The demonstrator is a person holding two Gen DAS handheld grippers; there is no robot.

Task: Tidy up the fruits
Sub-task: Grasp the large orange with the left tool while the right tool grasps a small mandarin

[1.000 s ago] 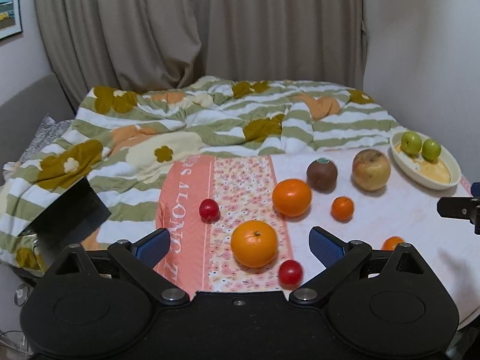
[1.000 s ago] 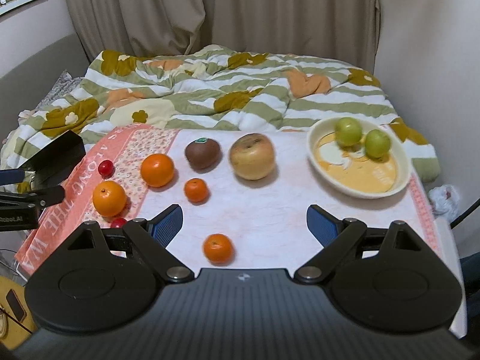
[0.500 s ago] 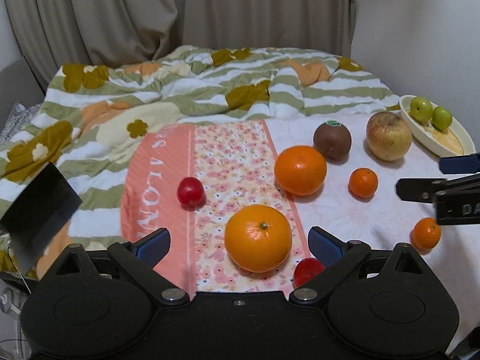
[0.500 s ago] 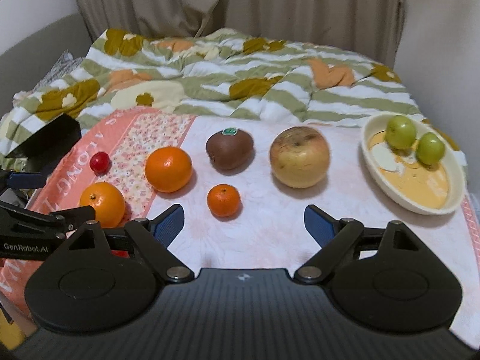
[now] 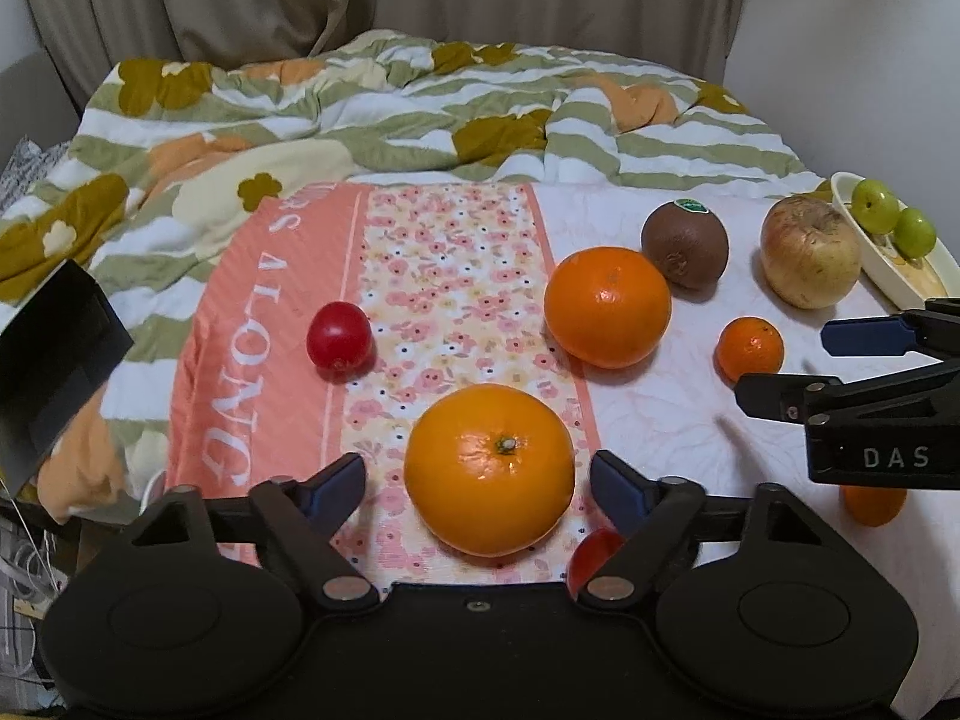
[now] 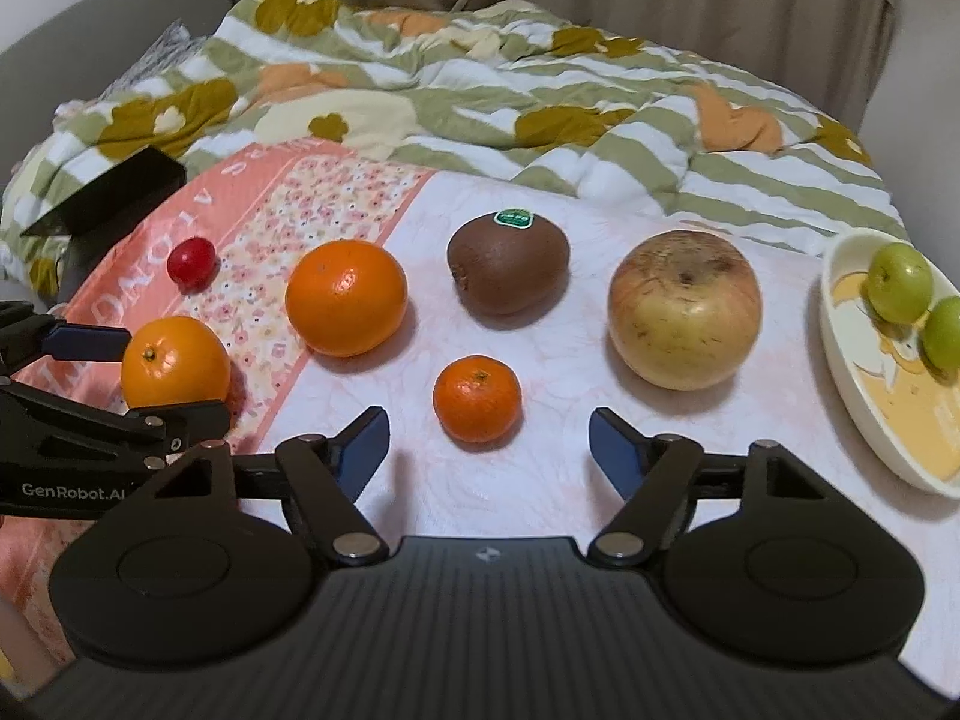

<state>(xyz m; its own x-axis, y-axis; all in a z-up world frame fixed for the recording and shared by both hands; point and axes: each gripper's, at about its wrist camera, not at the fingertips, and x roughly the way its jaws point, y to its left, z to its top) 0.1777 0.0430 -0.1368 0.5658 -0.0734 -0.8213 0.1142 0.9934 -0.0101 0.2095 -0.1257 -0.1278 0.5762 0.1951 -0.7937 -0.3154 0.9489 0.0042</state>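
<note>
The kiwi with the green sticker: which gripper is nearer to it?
Right. The right gripper is just in front of the kiwi, past a small mandarin. The left gripper is farther away, around an orange.

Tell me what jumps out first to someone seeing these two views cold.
A big orange sits between the fingers of the left gripper, whose jaws are closing without touching it yet. The right gripper, also closing, frames a small mandarin the same way. Behind them stand a second orange, a stickered kiwi and a blotchy apple, with two green fruits in a cream dish at far right.
</note>
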